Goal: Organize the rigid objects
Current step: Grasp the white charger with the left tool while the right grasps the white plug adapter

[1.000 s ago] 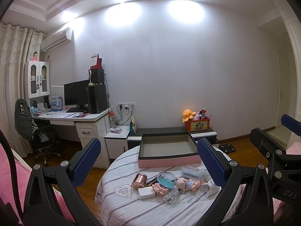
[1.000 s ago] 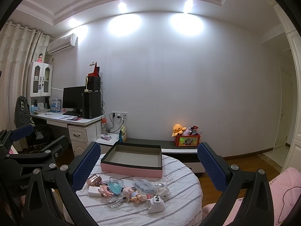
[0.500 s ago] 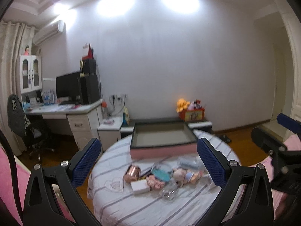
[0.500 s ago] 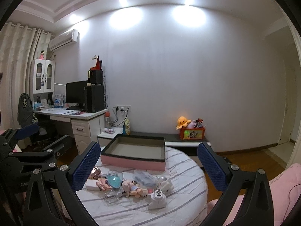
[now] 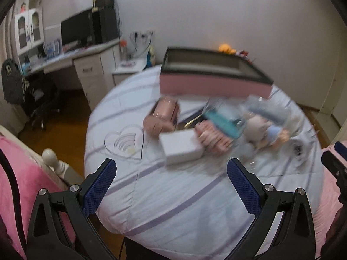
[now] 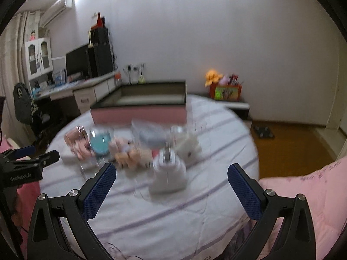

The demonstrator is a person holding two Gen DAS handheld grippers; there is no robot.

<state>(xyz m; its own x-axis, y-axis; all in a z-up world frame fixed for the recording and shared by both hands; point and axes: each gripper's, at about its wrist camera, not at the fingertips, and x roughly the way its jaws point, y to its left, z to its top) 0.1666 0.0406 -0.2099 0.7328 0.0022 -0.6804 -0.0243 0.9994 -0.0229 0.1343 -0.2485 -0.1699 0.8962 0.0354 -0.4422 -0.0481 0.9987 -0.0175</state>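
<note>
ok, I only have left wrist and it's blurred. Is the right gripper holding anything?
Observer: No. The right gripper is open, with nothing between its fingers.
Operator: What's closest ahead of it?
Observer: A white plug adapter lying on the striped cover, apart from both fingers.
Operator: Anything on the floor right of the table?
Observer: A dark pair of slippers on the wood floor, near the low cabinet.
</note>
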